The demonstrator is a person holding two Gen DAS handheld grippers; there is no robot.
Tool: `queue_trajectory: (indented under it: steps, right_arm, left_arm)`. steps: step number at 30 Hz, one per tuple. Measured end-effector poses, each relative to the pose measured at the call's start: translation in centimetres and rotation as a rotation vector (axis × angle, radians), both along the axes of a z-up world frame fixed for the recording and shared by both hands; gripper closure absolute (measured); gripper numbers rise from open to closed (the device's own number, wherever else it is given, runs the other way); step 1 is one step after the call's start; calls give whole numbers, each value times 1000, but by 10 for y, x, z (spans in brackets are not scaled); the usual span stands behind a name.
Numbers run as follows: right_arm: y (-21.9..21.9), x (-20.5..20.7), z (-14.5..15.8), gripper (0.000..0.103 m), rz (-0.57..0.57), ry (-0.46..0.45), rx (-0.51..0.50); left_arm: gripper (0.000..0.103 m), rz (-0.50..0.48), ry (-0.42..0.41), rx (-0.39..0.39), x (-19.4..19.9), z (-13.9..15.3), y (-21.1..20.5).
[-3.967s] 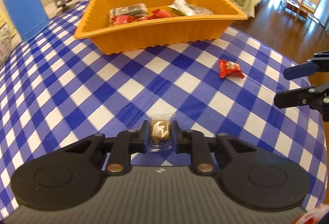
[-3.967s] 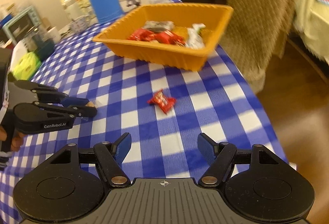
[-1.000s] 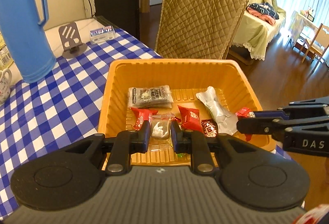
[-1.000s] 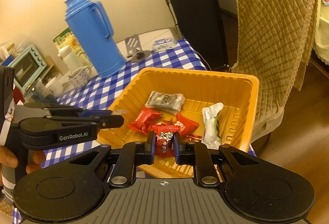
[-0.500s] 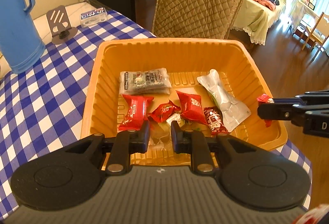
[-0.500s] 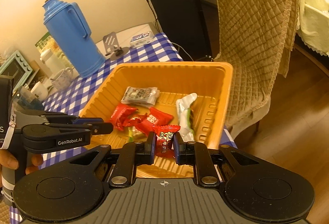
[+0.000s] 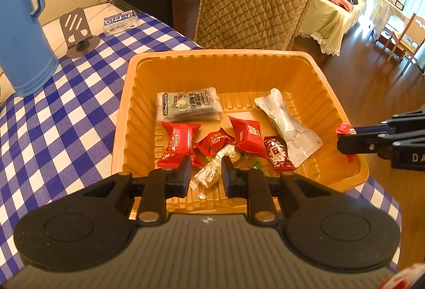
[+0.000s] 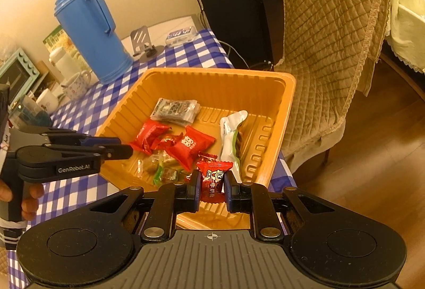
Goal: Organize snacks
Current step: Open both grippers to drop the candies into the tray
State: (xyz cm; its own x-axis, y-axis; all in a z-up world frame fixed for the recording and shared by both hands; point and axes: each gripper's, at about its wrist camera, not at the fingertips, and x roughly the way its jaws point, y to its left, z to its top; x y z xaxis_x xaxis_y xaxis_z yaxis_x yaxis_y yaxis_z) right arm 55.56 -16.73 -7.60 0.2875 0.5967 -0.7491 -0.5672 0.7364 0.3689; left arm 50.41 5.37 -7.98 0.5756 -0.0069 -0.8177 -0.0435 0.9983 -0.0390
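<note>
Broadly, scene: an orange tray (image 7: 342, 113) sat on a counter (image 7: 66, 124) covered in blue-and-white check cloth, with a blue thermos (image 8: 90, 34) and a quilted chair (image 8: 332, 36) behind it.
Tray contents: a grey packet (image 7: 188, 104), a silver pouch (image 7: 287, 127), several red sweets (image 7: 178, 144) and a clear-wrapped candy (image 7: 212, 169) lay on the tray floor.
Left gripper (image 7: 205, 173): it hovered over the near edge of the tray; its fingers stood slightly apart and had just been opening, and the clear-wrapped candy seemed to lie loose below them, though the view is foreshortened.
Right gripper (image 8: 211, 188): its fingers were clamped on a red candy (image 8: 213, 180), held above the tray's near right corner.
Done so far: most snacks appeared gathered in the tray, and the left candy looked delivered.
Left to do: the red candy was not yet released; dropping it in seemed the remaining step. No loose snacks showed on the visible cloth.
</note>
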Motion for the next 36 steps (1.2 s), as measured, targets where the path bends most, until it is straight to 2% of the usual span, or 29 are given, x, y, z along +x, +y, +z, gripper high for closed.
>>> queue_trajectory:
  steps: [4,7,14,17,19,26,31,36]
  right_arm:
    - [6,2,-3,85,7,20,-18]
    - [10,2,-4,84,5,25,-30]
    - [14,4,-6,82,-3,54,-40]
    - [13,2,-4,71,-3,47,-35]
    - [11,0,-2,53,-11,37,-34]
    - [3,-7,7,49,-28,24,-6]
    - [-6,-16,18,39,-44,6,24]
    - [-17,-30,33,35,-66,-14,66]
  left_arm:
    - [81,-4,-5,2,-1,3,-1]
    - [73,-8,-11,8,-4,5,-2]
    - [69,-12,-25,26,-9,10,-5]
    - [67,-9,-29,33,-12,12,-6]
    - [67,-5,-32,37,-14,14,-7]
    - [65,12,-45,43,-23,23,-9]
    - [63,31,-56,46,-34,34,-12]
    - [62,51,-77,36,-51,49,-17]
